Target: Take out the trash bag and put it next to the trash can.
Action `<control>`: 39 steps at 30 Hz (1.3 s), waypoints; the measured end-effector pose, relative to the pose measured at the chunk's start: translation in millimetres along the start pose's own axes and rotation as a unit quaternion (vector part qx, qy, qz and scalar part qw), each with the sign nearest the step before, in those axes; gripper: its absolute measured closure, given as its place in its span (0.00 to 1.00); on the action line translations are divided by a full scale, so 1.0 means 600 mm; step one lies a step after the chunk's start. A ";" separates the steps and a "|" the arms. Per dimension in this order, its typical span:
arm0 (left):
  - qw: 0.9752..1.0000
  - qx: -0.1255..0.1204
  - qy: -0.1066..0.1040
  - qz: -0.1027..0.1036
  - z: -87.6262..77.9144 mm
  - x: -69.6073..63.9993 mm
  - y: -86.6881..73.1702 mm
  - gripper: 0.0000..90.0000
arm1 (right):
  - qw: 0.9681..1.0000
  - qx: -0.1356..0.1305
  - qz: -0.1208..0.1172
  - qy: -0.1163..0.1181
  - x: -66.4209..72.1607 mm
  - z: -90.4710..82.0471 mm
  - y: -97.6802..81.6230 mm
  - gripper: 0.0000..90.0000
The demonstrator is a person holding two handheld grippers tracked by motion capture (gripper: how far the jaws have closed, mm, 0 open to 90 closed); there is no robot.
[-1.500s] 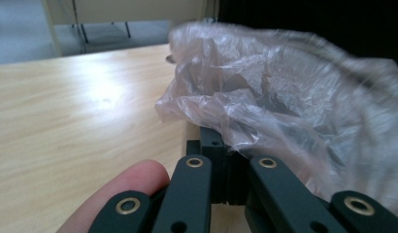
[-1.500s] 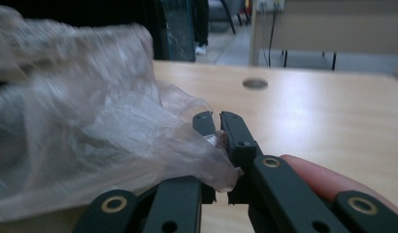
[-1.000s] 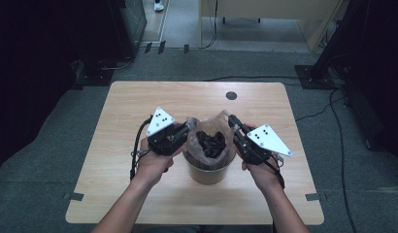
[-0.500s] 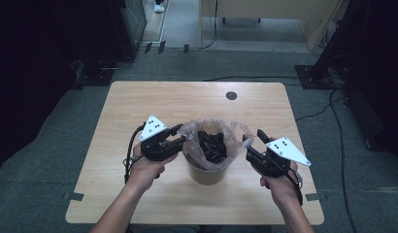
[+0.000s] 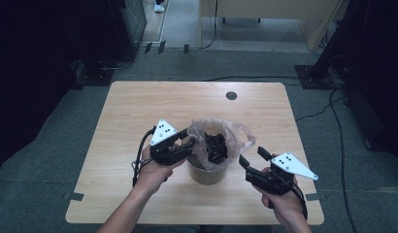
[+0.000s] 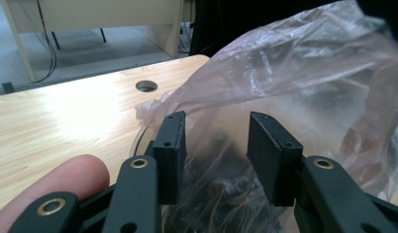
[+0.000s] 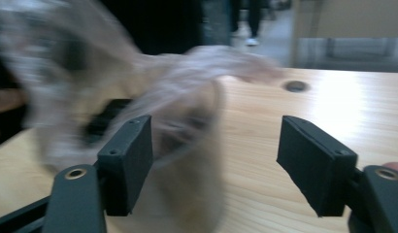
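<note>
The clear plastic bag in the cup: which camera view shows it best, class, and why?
The left gripper view: the plastic bag appears close and sharp, wrinkles plain. The high view shows the bag whole but small, lining the cup. The right gripper view shows it blurred.

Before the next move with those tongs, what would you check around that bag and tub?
1. Left tongs open: ok; the jaws have just been opening, with the plastic bag right ahead of them and no pad pressing it.
2. Right tongs free of the bag: ok; the jaws have just been opening and stand beside the tub.
3. Tub upright on the table: ok.
4. Dark contents inside the bag: ok.
5. Bag rim folded over the tub's edge: cannot tell.
</note>
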State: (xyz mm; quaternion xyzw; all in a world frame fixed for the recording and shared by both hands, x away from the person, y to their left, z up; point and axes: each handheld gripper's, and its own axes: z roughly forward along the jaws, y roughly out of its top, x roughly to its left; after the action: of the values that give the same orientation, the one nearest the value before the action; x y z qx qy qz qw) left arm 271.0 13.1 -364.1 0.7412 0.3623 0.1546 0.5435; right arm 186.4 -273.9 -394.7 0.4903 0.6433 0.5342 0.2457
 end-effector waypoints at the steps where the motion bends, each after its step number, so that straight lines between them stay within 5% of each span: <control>1: 1.000 0.000 0.000 -0.001 0.002 -0.001 0.002 0.64 | 1.000 -0.001 0.002 0.011 0.008 0.003 0.002 0.29; 9: 1.000 0.001 0.005 -0.005 0.019 -0.009 0.009 0.61 | 0.998 0.013 0.002 0.057 0.067 0.040 0.012 0.17; 17: 1.000 0.002 0.005 -0.010 0.021 -0.009 0.009 0.60 | 0.999 0.040 -0.011 0.028 0.108 0.081 0.013 0.18; 19: 1.000 0.000 0.005 -0.009 0.019 -0.009 0.009 0.60 | 0.999 0.047 -0.022 0.011 0.118 0.091 0.011 0.27; 22: 1.000 -0.001 0.008 -0.008 0.014 -0.005 0.008 0.59 | 0.998 0.047 -0.035 -0.014 0.126 0.100 0.008 0.61; 24: 1.000 -0.001 0.009 -0.015 0.008 0.002 0.005 0.58 | 0.998 0.045 -0.040 -0.010 0.127 0.102 0.006 0.85; 26: 1.000 -0.001 0.011 -0.019 -0.001 0.011 0.000 0.56 | 0.998 0.047 -0.046 -0.004 0.128 0.105 0.005 0.95; 35: 0.998 -0.019 0.032 -0.046 -0.056 0.061 -0.030 0.33 | 0.999 0.032 -0.044 0.004 0.121 0.109 0.015 1.00; 39: 0.998 -0.007 0.047 -0.047 -0.076 0.083 -0.055 0.27 | 0.999 0.018 -0.040 0.003 0.120 0.108 0.022 1.00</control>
State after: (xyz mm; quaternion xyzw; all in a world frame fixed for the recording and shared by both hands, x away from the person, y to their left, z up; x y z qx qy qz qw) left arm 265.0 84.6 -386.2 0.7116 0.4209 0.1655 0.5376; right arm 217.3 -181.5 -387.4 0.4670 0.6724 0.5138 0.2567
